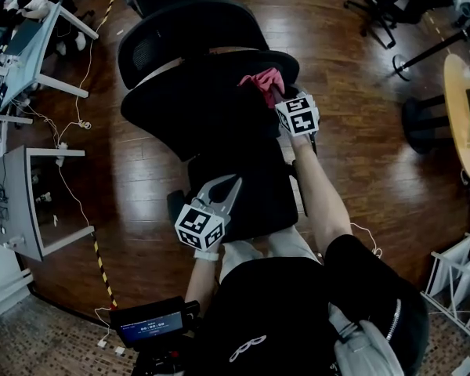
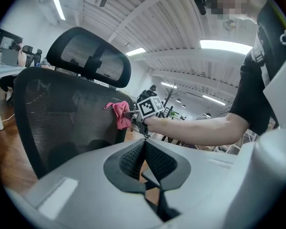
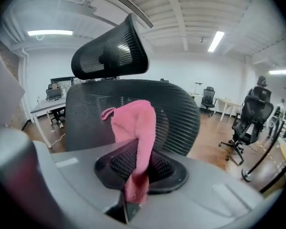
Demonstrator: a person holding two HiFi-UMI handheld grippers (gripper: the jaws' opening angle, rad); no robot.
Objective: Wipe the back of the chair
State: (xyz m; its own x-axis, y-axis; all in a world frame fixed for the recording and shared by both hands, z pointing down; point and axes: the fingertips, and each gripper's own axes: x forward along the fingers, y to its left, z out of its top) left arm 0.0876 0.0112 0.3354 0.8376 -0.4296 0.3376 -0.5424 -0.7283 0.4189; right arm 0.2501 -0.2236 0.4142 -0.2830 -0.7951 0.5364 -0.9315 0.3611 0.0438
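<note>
The right tongs [image 3: 136,162] clamp a pink fleecy cloth [image 3: 133,120], which lies against the black mesh chair back [image 3: 181,116] just ahead of them. The left tongs [image 2: 144,147], closed on nothing, hang well behind. Wiping well probably needs the cloth flat, with firm, overlapping strokes.

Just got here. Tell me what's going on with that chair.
A person is working on a black mesh office chair with a hand-held gripper in each hand. The right gripper is shut on a pink cloth, holding it up at the chair's mesh backrest near its upper edge; whether it presses on the mesh is unclear. The left gripper is shut, holds nothing and hangs lower, off the chair back.
</note>
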